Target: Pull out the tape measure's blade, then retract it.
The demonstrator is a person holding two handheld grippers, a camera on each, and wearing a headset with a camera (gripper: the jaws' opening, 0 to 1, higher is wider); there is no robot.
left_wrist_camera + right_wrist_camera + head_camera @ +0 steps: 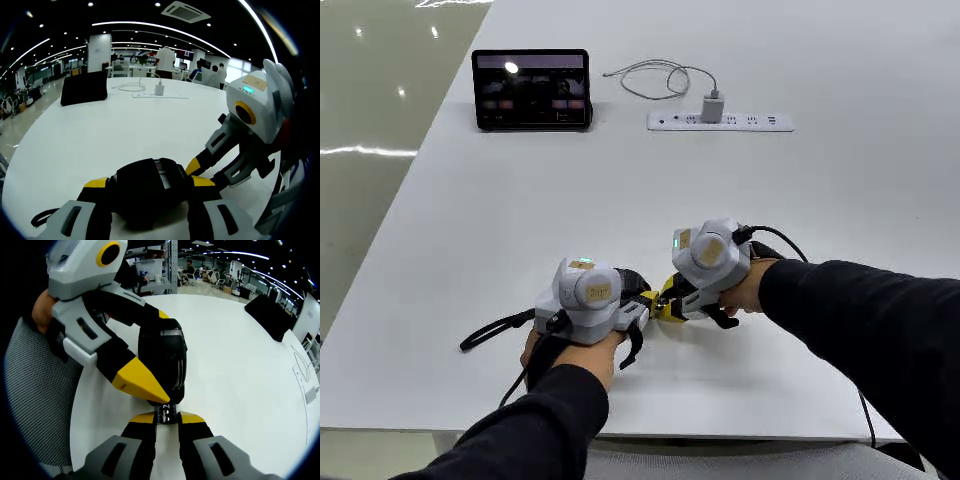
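Far back left on the white table there's a tablet. Near the front edge the left gripper has its jaws clenched around the black tape measure, down at the tabletop. Just beside it, the right gripper is pinching the tip of the blade, barely pulled out. Back right there's a power strip.

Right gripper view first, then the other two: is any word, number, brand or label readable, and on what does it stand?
No text reads surely.
Blade of the tape measure, pinched in the right gripper: printed scale marks, too blurred to read.
Tablet screen: thumbnails, text too small.
Tan label on the right gripper's housing: print too small.
Power strip: no legible marking.
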